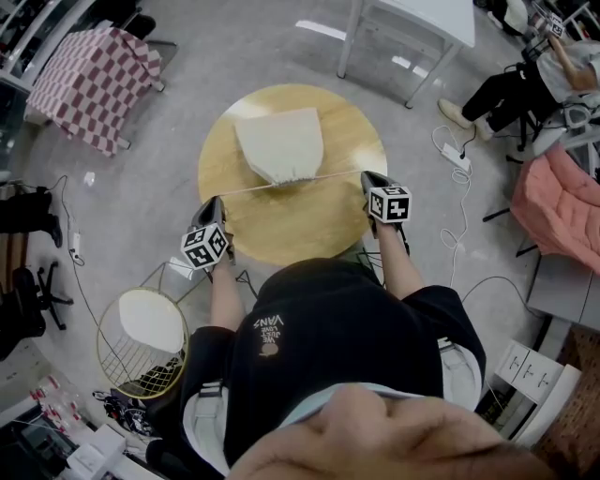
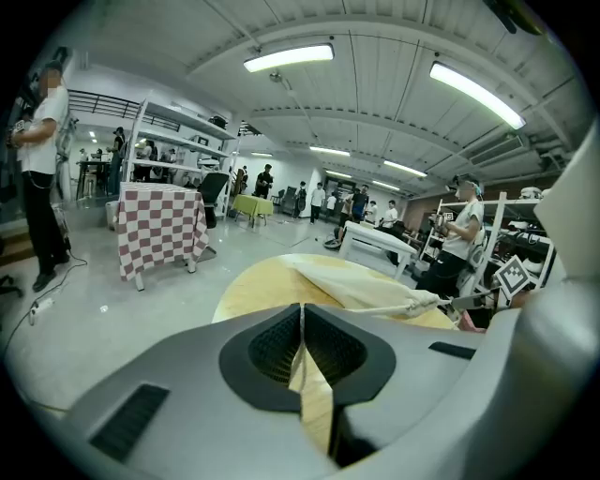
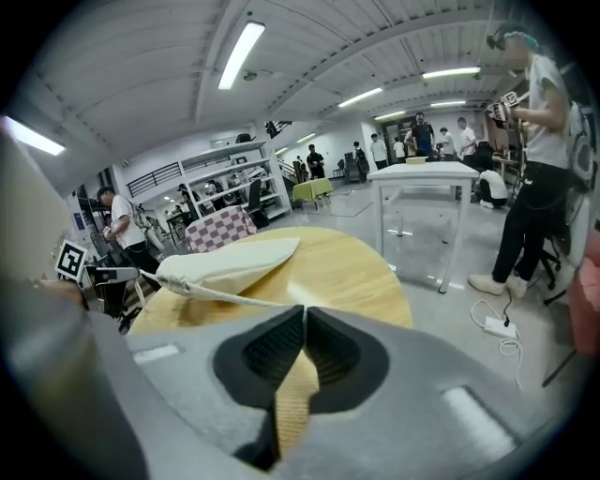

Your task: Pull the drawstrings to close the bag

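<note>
The bag (image 1: 279,141) lies flat on the far half of the round table (image 1: 281,234), with its mouth facing the person. The mouth already looks bunched into a tight little pucker. The drawstrings (image 1: 333,174) run out of it in a nearly straight line, one going left and one going right, and both look taut.

The left gripper (image 2: 302,314) has its jaws squeezed together with the cord pinched between the pads, out past the near left edge of the table. The right gripper (image 3: 305,314) is the same on the near right side, clamped down on its cord with the cord leading straight back to the bag.

So I'd say we're at the tail end of the pull. The cinching looks mostly done and there's hardly any slack that I can see. If anything's left, the next move is probably a last bit of spreading the two hands apart, evenly, so the bag doesn't slide off to one side. After that it's just letting go of the cords.

Farther out there's a checkered table (image 1: 89,80) at the far left and a white table (image 1: 412,23) at the far right.
</note>
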### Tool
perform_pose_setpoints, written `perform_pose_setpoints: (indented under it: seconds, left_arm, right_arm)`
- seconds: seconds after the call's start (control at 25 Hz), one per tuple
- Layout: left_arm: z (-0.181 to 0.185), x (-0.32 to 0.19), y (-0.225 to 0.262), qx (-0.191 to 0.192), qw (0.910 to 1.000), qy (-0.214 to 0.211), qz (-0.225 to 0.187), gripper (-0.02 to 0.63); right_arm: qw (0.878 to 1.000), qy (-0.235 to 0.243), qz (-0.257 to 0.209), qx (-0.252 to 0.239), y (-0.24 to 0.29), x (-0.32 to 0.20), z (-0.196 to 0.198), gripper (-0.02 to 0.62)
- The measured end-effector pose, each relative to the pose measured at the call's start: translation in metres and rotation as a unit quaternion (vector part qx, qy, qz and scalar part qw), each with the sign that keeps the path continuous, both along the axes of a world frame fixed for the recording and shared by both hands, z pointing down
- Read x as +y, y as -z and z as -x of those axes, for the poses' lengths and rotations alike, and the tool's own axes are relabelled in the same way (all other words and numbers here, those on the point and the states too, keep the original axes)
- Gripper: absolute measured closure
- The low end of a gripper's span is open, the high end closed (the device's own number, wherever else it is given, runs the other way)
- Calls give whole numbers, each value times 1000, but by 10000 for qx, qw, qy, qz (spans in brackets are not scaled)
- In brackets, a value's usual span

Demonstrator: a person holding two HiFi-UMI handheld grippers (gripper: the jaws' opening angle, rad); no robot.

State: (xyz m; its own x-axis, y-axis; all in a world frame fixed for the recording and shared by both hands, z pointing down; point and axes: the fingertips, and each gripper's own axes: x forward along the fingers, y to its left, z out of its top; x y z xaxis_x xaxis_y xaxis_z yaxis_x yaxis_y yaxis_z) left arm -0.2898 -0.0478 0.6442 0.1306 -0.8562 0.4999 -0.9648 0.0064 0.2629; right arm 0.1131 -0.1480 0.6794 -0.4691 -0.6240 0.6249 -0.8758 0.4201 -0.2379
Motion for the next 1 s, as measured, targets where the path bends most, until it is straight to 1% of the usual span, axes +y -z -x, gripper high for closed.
perform_pose_setpoints:
  seconds: [0.12,0.4,0.6,0.76,0.84,1.0]
  left_arm:
    - [1,3,-5,-20,10000,-19,49,588]
    - [-2,7,-14,84,9997,-61,201,588]
    - [-8,11,-23,249,9989,-138,362,588]
    - [-15,15,-26,323,9982,-238,447,588]
    - [-15,16,-26,348,9980,-262,461,588]
    - [-14,16,-25,353,9982,-246,423,588]
  right_arm:
    - [10000,-23,21,-10,-2,3,2,588]
    - [9998,-62,169,-49,-11,8,4,585]
    - [9997,4,233,37,-14,13,6,581]
    - [9998,42,209,-20,-13,15,7,579]
    - [9998,38,200,-47,-12,16,8,563]
    - [9998,23,171,-111,-11,16,10,561]
